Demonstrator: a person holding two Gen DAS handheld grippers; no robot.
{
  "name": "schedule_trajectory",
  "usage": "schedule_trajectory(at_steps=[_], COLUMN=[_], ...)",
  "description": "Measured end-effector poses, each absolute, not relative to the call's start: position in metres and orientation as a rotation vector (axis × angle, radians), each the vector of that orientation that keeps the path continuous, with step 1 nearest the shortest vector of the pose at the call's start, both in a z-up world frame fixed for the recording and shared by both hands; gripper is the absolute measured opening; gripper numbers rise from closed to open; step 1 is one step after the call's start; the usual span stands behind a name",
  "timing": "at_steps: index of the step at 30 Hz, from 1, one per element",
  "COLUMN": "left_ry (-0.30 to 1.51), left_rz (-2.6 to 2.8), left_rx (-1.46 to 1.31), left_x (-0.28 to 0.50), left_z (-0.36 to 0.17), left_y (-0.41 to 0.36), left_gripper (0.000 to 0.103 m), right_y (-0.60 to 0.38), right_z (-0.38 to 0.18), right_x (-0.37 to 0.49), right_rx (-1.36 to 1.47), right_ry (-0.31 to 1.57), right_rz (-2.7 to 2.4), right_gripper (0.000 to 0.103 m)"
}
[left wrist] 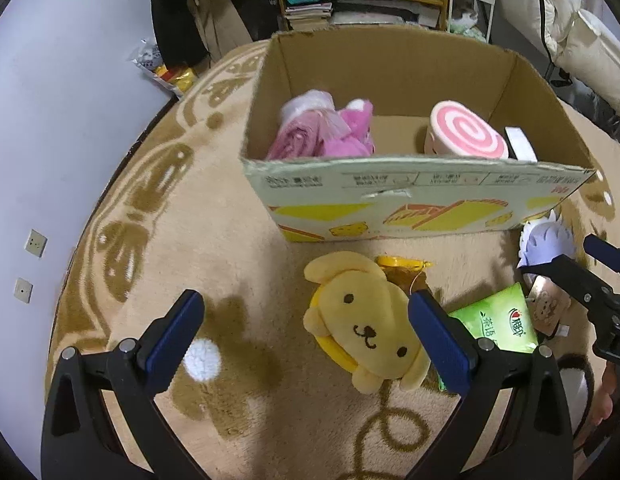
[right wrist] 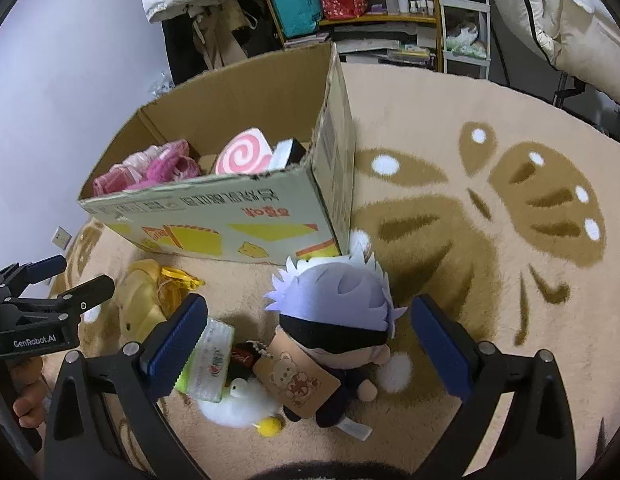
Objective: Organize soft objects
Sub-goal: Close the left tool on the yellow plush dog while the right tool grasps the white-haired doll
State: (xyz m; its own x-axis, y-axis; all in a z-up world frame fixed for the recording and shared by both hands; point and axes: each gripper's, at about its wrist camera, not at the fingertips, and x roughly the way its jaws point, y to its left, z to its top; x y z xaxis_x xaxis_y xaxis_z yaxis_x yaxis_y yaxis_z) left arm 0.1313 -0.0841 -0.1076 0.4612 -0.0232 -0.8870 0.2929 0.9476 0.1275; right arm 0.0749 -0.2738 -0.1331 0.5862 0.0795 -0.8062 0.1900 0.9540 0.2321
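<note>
A yellow dog plush (left wrist: 365, 324) lies on the rug in front of the cardboard box (left wrist: 413, 200). My left gripper (left wrist: 306, 332) is open just above it, the right finger beside its head. In the right wrist view my right gripper (right wrist: 310, 336) is open over a lavender-haired doll plush (right wrist: 337, 320) with a brown tag (right wrist: 296, 376). A white duck plush (right wrist: 242, 404) and a green tissue pack (right wrist: 210, 364) lie beside it. The box (right wrist: 214, 204) holds pink plush items (right wrist: 158, 168) and a pink swirl roll cushion (right wrist: 246, 156).
A beige rug with brown butterfly patterns (right wrist: 509, 208) covers the floor. A yellow plastic piece (left wrist: 401, 264) lies behind the dog plush. Shelves with bags and bottles (right wrist: 349, 4), hanging clothes (left wrist: 198, 12) and a white wall (left wrist: 50, 100) stand behind the box.
</note>
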Motion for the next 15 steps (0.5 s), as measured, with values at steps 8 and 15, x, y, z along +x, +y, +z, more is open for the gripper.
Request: schedule_trajectory(at_steps=[8, 15], left_ry=[1.134, 1.17], left_rz=[-0.227, -0.25], left_rx=[0.273, 0.3], left_x=[0.137, 0.139], left_z=[-0.126, -0.143], left_y=[-0.094, -0.104], left_gripper=[0.101, 0.101], right_y=[-0.278, -0.279], right_z=[-0.149, -0.159], right_x=[0.085, 0.09], right_rx=[0.329, 0.337], right_ry=[0.991, 1.023], right_rz=[-0.079, -0.079], right_gripper=[0.103, 0.103])
